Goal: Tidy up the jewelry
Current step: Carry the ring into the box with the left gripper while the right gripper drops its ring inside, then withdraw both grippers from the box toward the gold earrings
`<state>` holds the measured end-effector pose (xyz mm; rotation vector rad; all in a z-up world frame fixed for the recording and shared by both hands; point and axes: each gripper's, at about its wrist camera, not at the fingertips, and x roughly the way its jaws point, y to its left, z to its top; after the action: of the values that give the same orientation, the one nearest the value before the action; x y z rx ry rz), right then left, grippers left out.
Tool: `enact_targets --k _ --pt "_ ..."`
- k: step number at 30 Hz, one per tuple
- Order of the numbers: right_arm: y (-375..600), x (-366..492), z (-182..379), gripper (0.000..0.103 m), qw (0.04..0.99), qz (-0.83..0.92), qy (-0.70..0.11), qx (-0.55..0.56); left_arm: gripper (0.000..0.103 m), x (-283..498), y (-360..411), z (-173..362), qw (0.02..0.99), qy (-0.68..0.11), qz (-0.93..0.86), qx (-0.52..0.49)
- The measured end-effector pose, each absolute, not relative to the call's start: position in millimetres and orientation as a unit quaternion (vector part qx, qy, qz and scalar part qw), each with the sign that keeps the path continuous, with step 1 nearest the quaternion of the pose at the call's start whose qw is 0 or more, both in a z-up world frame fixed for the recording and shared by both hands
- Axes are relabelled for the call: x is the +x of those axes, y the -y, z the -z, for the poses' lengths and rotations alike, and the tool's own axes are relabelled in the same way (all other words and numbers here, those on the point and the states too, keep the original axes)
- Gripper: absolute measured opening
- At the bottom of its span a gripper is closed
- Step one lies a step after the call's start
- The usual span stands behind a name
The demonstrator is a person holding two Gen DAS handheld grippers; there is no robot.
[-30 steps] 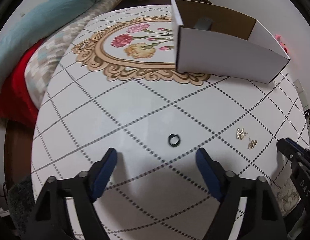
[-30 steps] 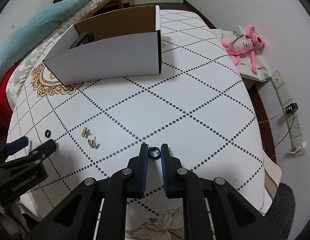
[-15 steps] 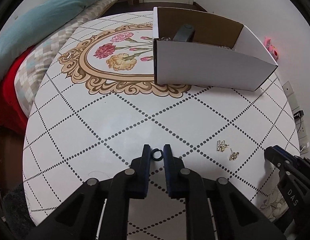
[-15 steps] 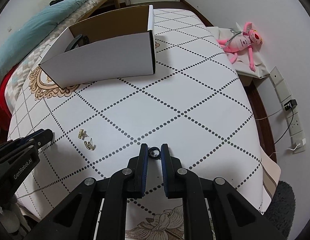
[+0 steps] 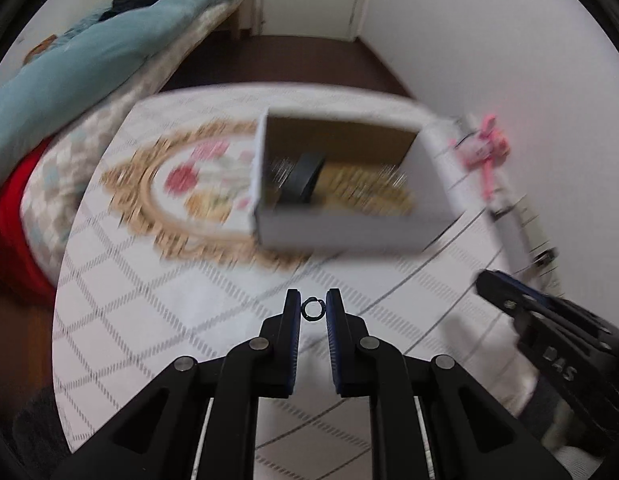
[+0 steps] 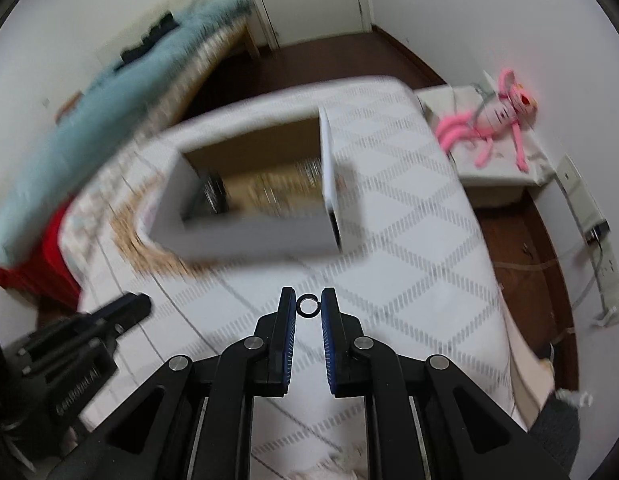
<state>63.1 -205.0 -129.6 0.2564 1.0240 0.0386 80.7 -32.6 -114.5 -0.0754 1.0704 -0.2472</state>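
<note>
each gripper, left gripper (image 5: 313, 308) and right gripper (image 6: 308, 306), was clenched on a small dark ring, left ring (image 5: 312, 308), right ring (image 6: 308, 305). transport step, judged; next called for release over the box (image 5: 341, 236).

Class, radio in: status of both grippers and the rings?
Left gripper shut on small black ring. Right gripper likewise. Open white cardboard box ahead, unobstructed.

text "DAS" | on right gripper (image 5: 557, 336) body, left wrist view || text "GenRobot.AI" | on left gripper (image 6: 85, 340) body, right wrist view
</note>
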Motion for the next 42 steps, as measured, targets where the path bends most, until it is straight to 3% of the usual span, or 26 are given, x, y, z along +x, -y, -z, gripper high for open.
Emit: enact_targets --k 5,13,16,18,20,21,24,27,29,30,31,32,42 --pt "210 129 103 0.013 0.862 -0.05 -0.484 0.144 0.01 142 41 90 0.837 -0.521 0.153 -0.075" --pt "201 217 131 0.014 0.817 -0.075 -0.559 0.119 0.012 218 51 98 0.815 -0.564 0.126 -0.047" --pt "201 231 140 0.014 0.805 -0.077 -0.578 0.109 0.016 233 46 111 0.8 -0.588 0.109 -0.04" --pt "202 232 141 0.014 0.803 -0.076 -0.582 0.104 0.026 238 40 114 0.804 -0.586 0.092 -0.032" --pt "204 233 138 0.021 0.806 -0.073 -0.58 0.099 0.058 239 35 113 0.81 -0.58 0.079 -0.029" --pt "205 233 136 0.028 0.809 -0.072 -0.576 0.098 0.064 239 32 112 0.814 -0.576 0.071 -0.029" --pt "203 230 129 0.049 0.816 -0.066 -0.569 0.085 0.067 237 26 109 0.821 -0.568 0.051 -0.022" --pt "202 228 125 0.056 0.824 -0.044 -0.562 0.06 0.069 234 21 109 0.827 -0.56 0.039 -0.013" --pt "202 225 125 0.079 0.827 -0.02 -0.561 0.036 0.089 231 19 108 0.835 -0.55 0.028 -0.002" --pt "202 224 126 0.095 0.828 -0.011 -0.56 0.026 0.093 229 18 108 0.838 -0.545 0.025 0.001" --pt "201 222 127 0.1 0.829 -0.001 -0.56 0.014 0.098 227 18 108 0.841 -0.541 0.021 0.007" --pt "201 221 127 0.1 0.83 0.009 -0.558 0.003 0.103 225 18 108 0.843 -0.538 0.018 0.011" --pt "199 197 109 0.103 0.848 0.038 -0.529 -0.009 0.103 199 11 96 0.858 -0.513 0.002 0.016"
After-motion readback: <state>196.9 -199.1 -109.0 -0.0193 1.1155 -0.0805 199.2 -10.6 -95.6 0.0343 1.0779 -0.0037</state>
